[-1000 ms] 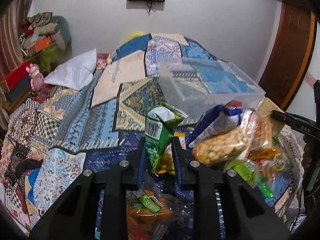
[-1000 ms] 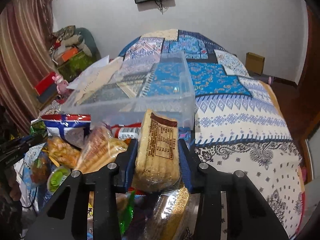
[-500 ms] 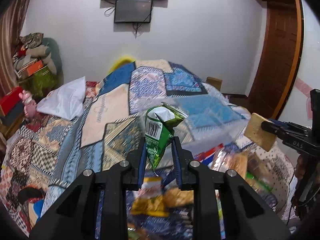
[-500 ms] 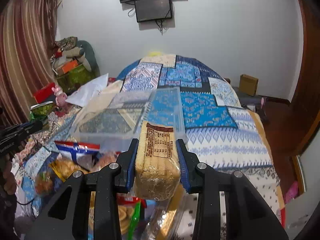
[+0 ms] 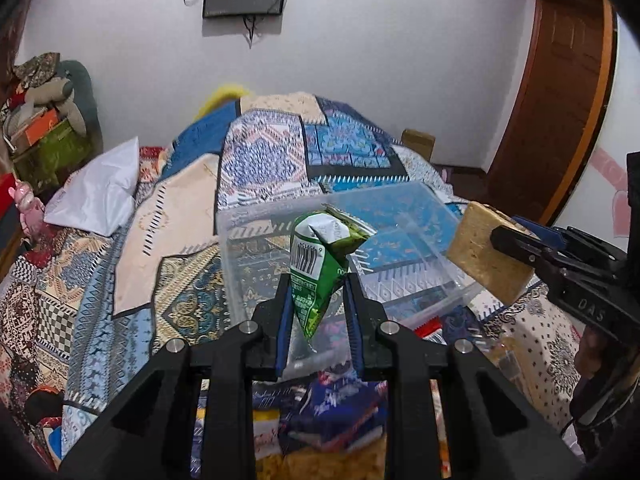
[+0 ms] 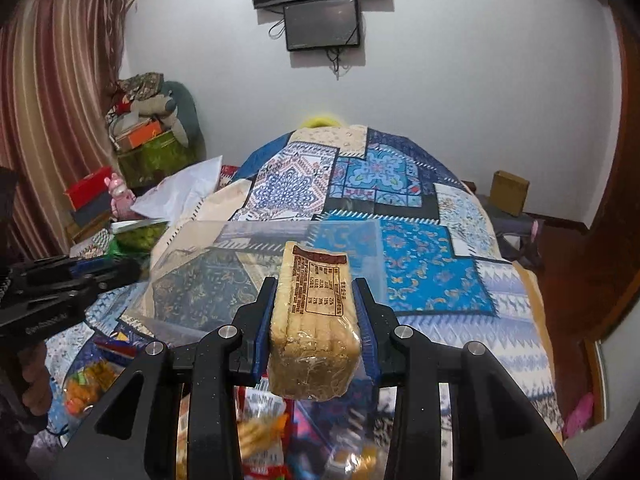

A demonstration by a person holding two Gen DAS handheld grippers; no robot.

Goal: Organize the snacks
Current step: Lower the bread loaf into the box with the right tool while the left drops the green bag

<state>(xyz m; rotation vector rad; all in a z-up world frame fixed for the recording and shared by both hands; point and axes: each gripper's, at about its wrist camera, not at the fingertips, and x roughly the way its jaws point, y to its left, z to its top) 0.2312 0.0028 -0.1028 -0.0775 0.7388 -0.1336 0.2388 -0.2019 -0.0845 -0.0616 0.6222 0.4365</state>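
Note:
My left gripper (image 5: 317,285) is shut on a green snack bag (image 5: 320,264), held up in the air just short of a clear plastic bin (image 5: 424,216) on the patchwork bedspread. My right gripper (image 6: 314,294) is shut on a tan wrapped biscuit pack (image 6: 316,320), also lifted, at the near edge of the same bin (image 6: 224,236). In the left wrist view the biscuit pack (image 5: 486,254) hangs at the right over the bin's right corner. The right wrist view has the green bag (image 6: 138,234) at the left. The bin looks empty inside.
Several loose snack packs (image 6: 256,428) lie blurred on the bed below both grippers (image 5: 340,412). A white pillow (image 5: 100,192) lies left of the bin. Boxes and cloth are piled by the striped curtain (image 6: 52,120). A wooden door (image 5: 560,92) stands at the right.
Both grippers rose off the snack pile with their packs and moved forward to the bin. The pile dropped low in both views, and more of the wall shows.

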